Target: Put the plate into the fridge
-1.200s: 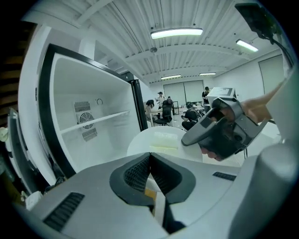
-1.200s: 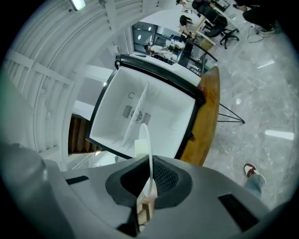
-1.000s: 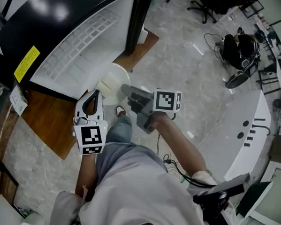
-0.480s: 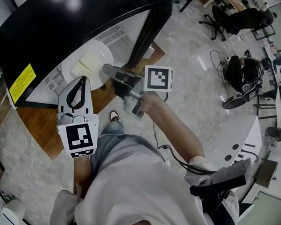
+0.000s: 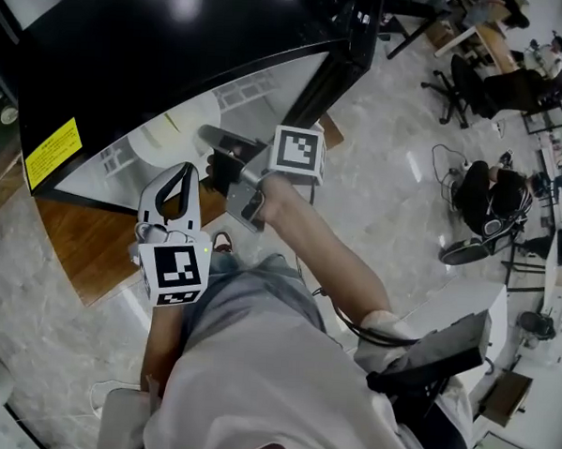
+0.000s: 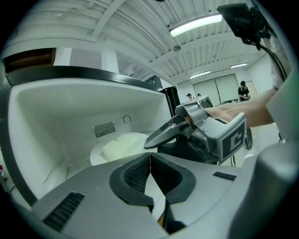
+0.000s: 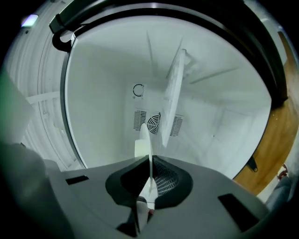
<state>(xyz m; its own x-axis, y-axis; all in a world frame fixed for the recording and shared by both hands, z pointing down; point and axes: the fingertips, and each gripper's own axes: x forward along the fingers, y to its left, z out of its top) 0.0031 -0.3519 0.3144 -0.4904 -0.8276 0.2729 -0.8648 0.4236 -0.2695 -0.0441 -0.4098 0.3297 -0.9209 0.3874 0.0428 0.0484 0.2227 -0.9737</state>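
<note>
The right gripper (image 5: 208,138) is reaching into the open fridge (image 5: 246,93) and is pinching the white plate (image 5: 159,137) by its near rim; its jaws are standing almost together, with only the thin edge of the plate (image 7: 150,161) between the pads. The plate is hanging inside the white compartment, apparently just above the floor, though whether it is touching down is not showing clearly. A pale block (image 6: 122,145) is lying on the plate, near its middle. The left gripper (image 5: 182,171) is hovering just outside the fridge mouth, beside the right one, with its jaws fully together and nothing between them. The plate is looking stiff, smooth and probably breakable, and being gripped at a single point on the rim, it is likely pulling downward at the far side, more so with the load on it. I am judging the rim to be the only practical place to grip, so the plate is wanting a level, gentle lowering, since tipping could be sending the block sliding or the glazed rim slipping from the pads
</note>
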